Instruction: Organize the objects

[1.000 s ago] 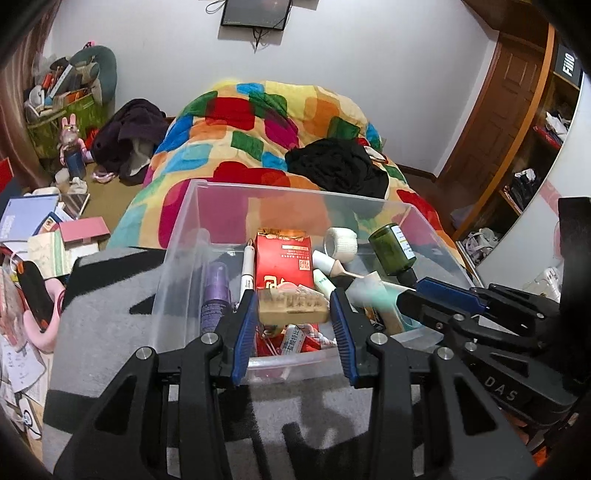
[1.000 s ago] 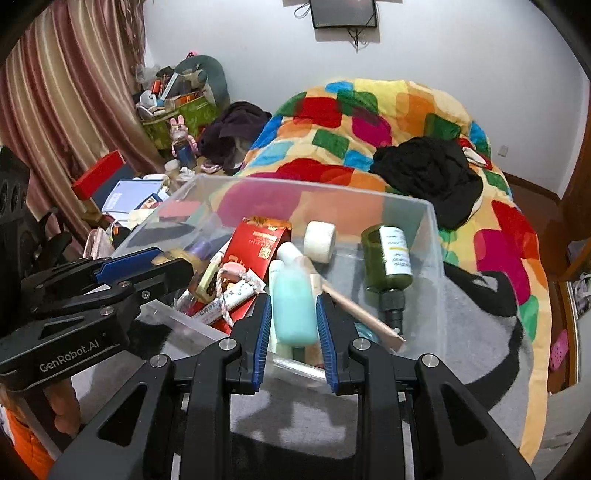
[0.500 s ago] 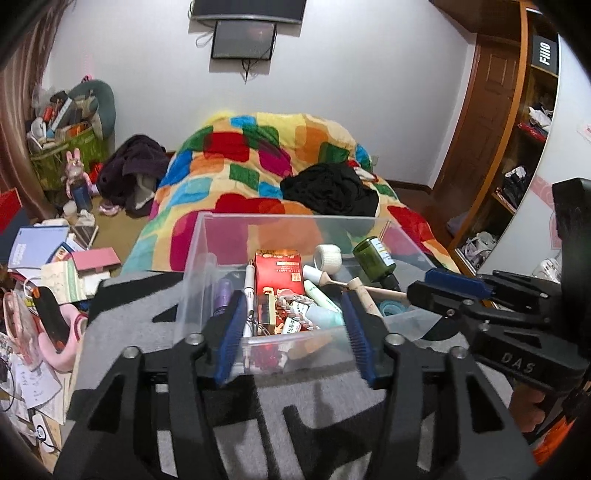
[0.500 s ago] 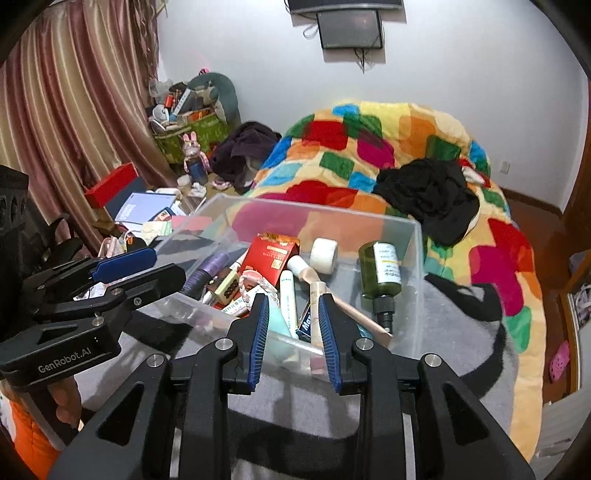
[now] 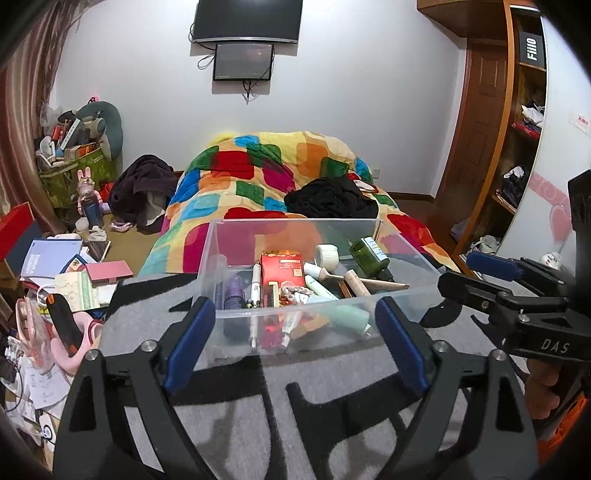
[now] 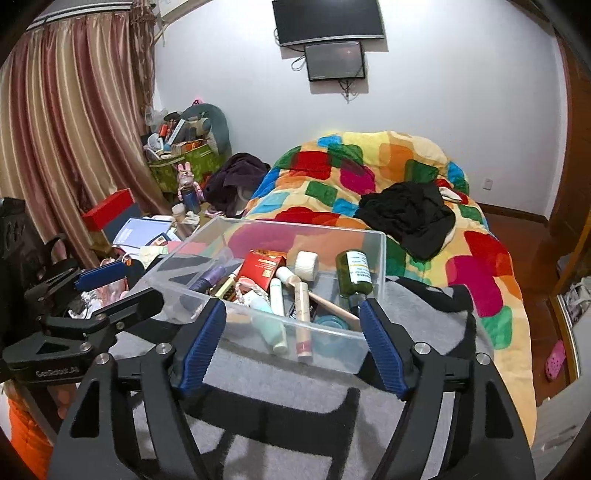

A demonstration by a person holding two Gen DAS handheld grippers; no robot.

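Seen along the left gripper [image 5: 293, 339], its blue-padded jaws have just been opening and stand wide apart with nothing between them, short of the clear rectangular plastic bin [image 5: 295, 314] on a grey and black blanket [image 5: 258, 398]. The bin holds a red cardboard box with gold print [image 5: 282, 273] too small to read, a purple bottle [image 5: 235, 295], a white pen [image 5: 255, 284], a dark green glass bottle with a white label [image 5: 369, 255], a white roll of tape [image 5: 327, 255], a pale teal tube [image 5: 341, 314] lying against the near wall, and a wooden stick [image 5: 373, 282]. At right the right gripper [image 5: 476, 273] carries the letters "DAS" on its black body. A shelf sign [image 5: 531, 50] on the wooden bookcase reads "FiiO". Behind the bin lies a multicoloured patchwork quilt [image 5: 273, 173] with a heap of black clothing [image 5: 332, 199] on it, below two dark wall screens [image 5: 245, 18].

Seen along the right gripper [image 6: 291, 343], its jaws too have just been opening and stand apart, empty, at the bin's [image 6: 295, 236] near rim. The green bottle [image 6: 354, 274] lies at the bin's right side, its label text unreadable; the teal tube [image 6: 271, 326] and a cream tube with a pink band [image 6: 303, 314] lie against the near wall. At left the left gripper [image 6: 110, 291] bears blurred white lettering, apparently "GenRobot.AI". Striped pink curtains [image 6: 74, 129] hang at left.
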